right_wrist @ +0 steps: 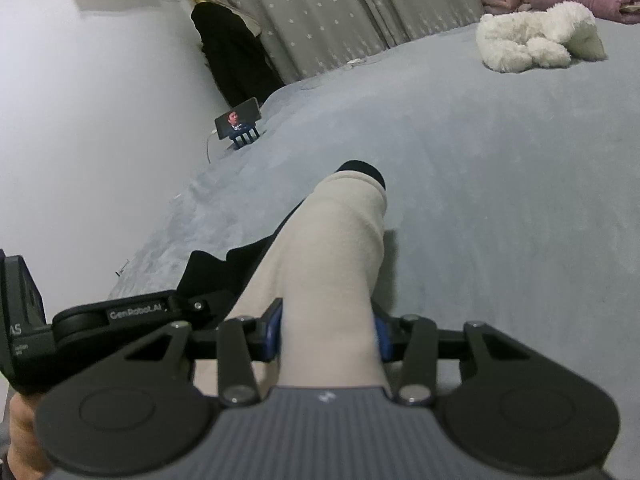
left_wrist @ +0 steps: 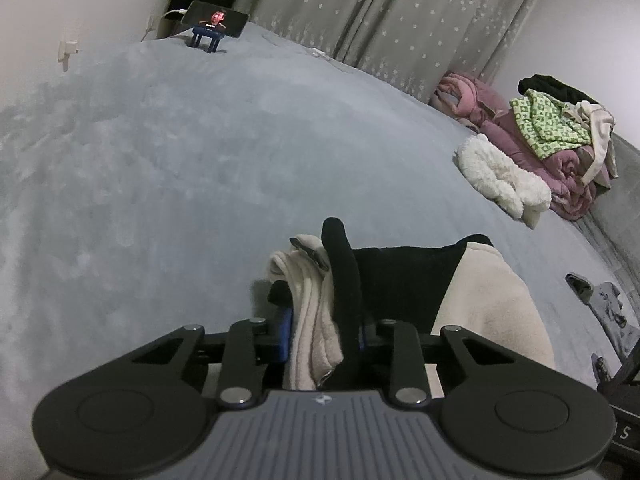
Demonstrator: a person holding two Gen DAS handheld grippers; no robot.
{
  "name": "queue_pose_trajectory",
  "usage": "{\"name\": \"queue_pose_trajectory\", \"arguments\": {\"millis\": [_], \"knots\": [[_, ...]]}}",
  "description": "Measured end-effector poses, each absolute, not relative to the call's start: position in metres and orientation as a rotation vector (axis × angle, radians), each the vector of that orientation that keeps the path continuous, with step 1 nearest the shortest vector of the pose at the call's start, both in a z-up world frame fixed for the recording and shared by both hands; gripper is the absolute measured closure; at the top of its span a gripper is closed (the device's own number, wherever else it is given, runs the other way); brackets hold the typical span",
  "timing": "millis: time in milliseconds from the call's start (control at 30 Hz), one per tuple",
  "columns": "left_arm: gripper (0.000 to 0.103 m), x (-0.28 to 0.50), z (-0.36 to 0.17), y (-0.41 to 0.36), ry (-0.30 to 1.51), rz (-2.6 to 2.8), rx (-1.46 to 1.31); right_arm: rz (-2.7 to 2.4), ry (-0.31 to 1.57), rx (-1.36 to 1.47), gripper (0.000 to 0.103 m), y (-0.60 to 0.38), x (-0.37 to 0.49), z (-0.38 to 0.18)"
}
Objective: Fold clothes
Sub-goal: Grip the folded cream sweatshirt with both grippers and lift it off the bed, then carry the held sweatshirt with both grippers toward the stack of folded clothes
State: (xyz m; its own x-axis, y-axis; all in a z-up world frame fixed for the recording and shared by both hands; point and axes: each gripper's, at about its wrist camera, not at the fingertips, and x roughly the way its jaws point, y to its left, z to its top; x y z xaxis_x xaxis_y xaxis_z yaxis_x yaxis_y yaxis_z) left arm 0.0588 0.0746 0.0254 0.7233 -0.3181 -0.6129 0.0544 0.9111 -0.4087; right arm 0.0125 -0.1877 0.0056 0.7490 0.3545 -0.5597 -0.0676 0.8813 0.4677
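A cream and black fleece garment [left_wrist: 480,292] lies on the grey bed cover [left_wrist: 180,160] close in front of both grippers. My left gripper [left_wrist: 324,320] is shut on a bunched fold of it, with cream and black cloth standing up between the blue pads. In the right wrist view a cream sleeve-like part of the garment [right_wrist: 340,232] with a black end runs forward from my right gripper [right_wrist: 328,332], which is shut on it. The left gripper's body [right_wrist: 120,312] shows at the left edge there, close beside the right one. The fingertips of both are hidden by cloth.
A phone on a blue stand [left_wrist: 212,24] sits at the bed's far corner by the wall. A white fluffy garment [left_wrist: 500,176] and a pile of pink and green clothes [left_wrist: 552,128] lie at the right. A small grey garment [left_wrist: 608,312] lies nearer. Starred curtains hang behind.
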Motion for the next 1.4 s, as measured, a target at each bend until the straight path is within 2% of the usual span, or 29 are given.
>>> {"name": "queue_pose_trajectory", "arguments": {"millis": [1067,1400], "knots": [[0.078,0.011,0.084,0.083,0.6,-0.187,-0.337,0.334,0.555,0.39,0.063,-0.196,-0.031,0.05],[0.078,-0.035,0.141,0.115,0.527,-0.125,-0.298,0.419,0.462,0.381,0.063,-0.17,-0.066,0.08]]}}
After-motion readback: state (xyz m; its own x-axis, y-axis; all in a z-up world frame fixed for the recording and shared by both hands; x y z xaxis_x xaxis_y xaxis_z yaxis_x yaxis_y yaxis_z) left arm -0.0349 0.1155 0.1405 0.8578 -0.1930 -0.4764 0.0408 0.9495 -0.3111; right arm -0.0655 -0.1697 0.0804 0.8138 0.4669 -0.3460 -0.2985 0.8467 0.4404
